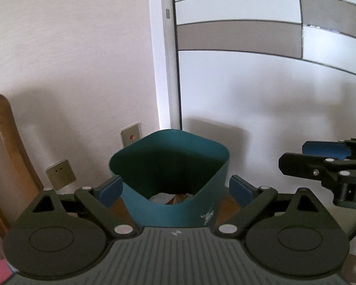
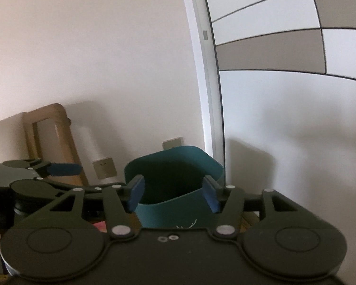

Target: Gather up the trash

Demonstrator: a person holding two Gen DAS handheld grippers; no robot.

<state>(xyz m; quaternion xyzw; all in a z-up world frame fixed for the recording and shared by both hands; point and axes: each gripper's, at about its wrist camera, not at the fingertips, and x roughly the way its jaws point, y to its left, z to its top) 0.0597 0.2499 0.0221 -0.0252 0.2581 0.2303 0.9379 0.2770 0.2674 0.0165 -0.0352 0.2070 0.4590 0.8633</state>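
Both of your hand-held grippers, left hand-held gripper (image 1: 174, 191) and right hand-held gripper (image 2: 174, 196), stand wide and empty before the bin (image 1: 170, 180), which holds trash (image 1: 170, 198). Swing carelessly and you may knock the bin over, spilling it.

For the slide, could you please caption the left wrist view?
Open left hand-held gripper facing a teal bin with trash inside.

No readable text; the teal bin (image 1: 173, 204) bears only a white emblem.
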